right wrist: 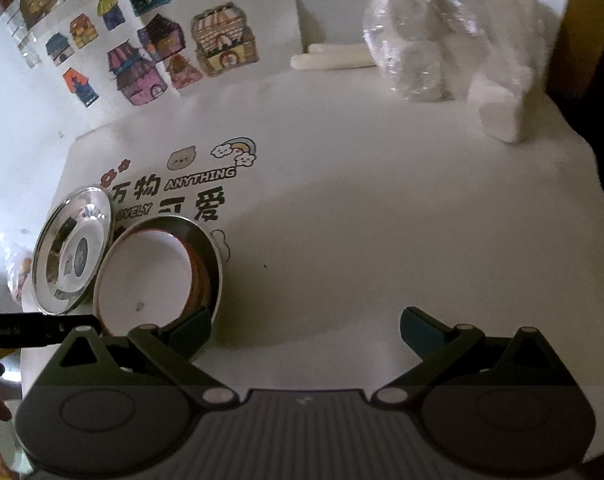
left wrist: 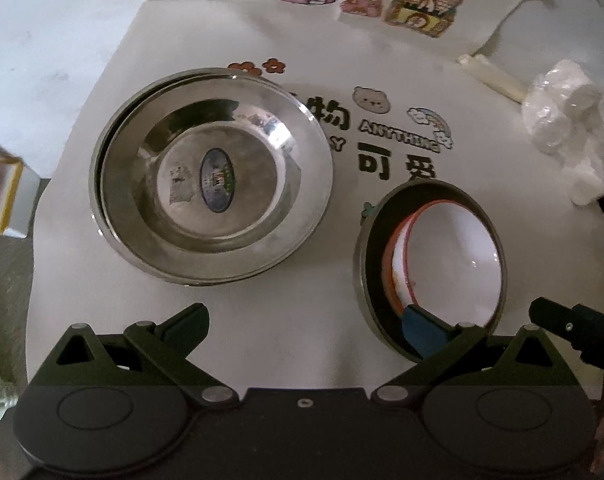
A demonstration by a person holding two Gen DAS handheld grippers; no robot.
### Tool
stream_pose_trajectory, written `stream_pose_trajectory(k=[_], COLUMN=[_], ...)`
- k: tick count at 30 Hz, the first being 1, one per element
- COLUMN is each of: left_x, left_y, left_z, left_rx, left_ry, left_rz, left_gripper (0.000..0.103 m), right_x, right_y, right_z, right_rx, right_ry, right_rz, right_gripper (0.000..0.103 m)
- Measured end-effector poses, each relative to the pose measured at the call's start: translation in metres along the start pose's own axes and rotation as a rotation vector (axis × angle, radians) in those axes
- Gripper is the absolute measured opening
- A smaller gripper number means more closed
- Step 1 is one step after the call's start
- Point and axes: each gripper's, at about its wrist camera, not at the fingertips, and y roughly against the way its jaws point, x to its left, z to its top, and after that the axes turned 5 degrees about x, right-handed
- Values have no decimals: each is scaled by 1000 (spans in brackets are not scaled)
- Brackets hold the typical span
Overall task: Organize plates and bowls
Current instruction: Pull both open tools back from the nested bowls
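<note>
In the left wrist view, stacked steel plates (left wrist: 212,172) lie on the white mat, ahead and left of centre. To the right, white bowls with red rims (left wrist: 454,256) sit nested inside a dark metal bowl (left wrist: 366,280). My left gripper (left wrist: 306,320) is open and empty; its right fingertip (left wrist: 420,330) overlaps the dark bowl's near rim. In the right wrist view, the plates (right wrist: 74,252) and the nested bowls (right wrist: 142,276) are at the left. My right gripper (right wrist: 304,328) is open and empty, and its left fingertip (right wrist: 190,330) is by the bowls' near edge.
A clear plastic bag of white cups (left wrist: 570,128) and white sticks (left wrist: 494,76) lie at the back right. Sticker sheets with houses (right wrist: 158,48) lie at the back. A yellow-edged box (left wrist: 2,192) is at the left edge. White foam blocks (right wrist: 506,116) stand at the right.
</note>
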Motion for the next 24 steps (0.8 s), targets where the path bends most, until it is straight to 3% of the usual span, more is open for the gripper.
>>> stream_pose_trajectory(k=[12, 24], left_x=[-4, -16], left_y=[-7, -17], left_z=[-4, -7], left_rx=[7, 10], left_ry=[128, 161], left_rz=[91, 154], left_gripper=[102, 102], right_x=[2, 0], right_y=[-27, -43], right_z=[34, 43], right_rx=[69, 112], right_ry=[161, 263], right_rz=[90, 143], right_gripper=[103, 103])
